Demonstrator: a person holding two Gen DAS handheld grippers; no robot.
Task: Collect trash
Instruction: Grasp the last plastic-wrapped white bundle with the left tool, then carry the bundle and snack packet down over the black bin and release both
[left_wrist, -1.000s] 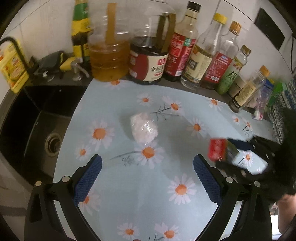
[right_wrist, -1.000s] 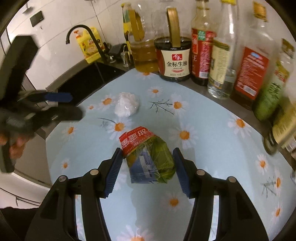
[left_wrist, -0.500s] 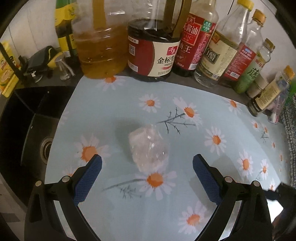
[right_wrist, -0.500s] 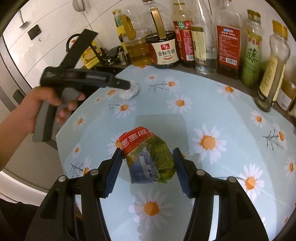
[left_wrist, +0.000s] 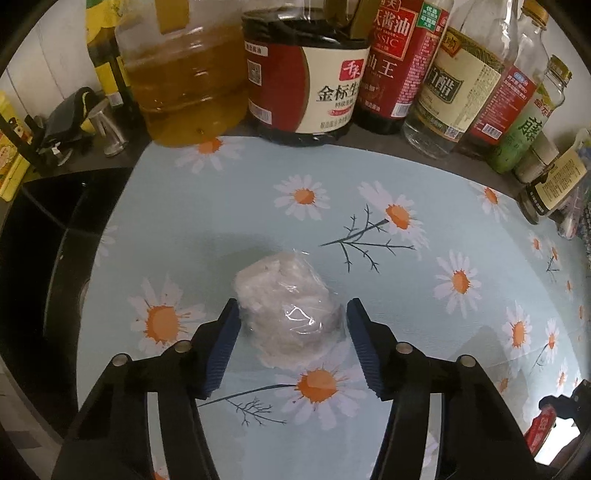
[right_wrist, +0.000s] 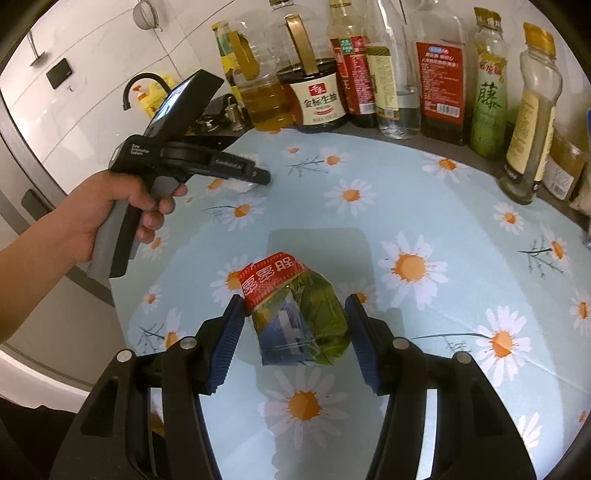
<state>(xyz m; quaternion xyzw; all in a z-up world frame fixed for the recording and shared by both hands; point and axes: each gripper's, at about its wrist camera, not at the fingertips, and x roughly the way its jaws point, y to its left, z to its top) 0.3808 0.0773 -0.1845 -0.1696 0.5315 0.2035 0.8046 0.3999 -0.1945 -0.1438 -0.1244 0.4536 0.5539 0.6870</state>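
closing on a white plastic-wrapped wad (left_wrist: 288, 310) lying on the daisy-print surface (left_wrist: 424, 295), the left claw (left_wrist: 290, 345) brackets it, pads not clearly pressing. next: finish the squeeze, then lift. the right claw (right_wrist: 295, 325) pinches a red-and-green wrapper (right_wrist: 295, 314). no bin is in view.

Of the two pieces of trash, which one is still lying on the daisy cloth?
The white wad in clear plastic. It rests on the cloth between the left gripper's closing fingers, while the green and red wrapper is held up in the right gripper.
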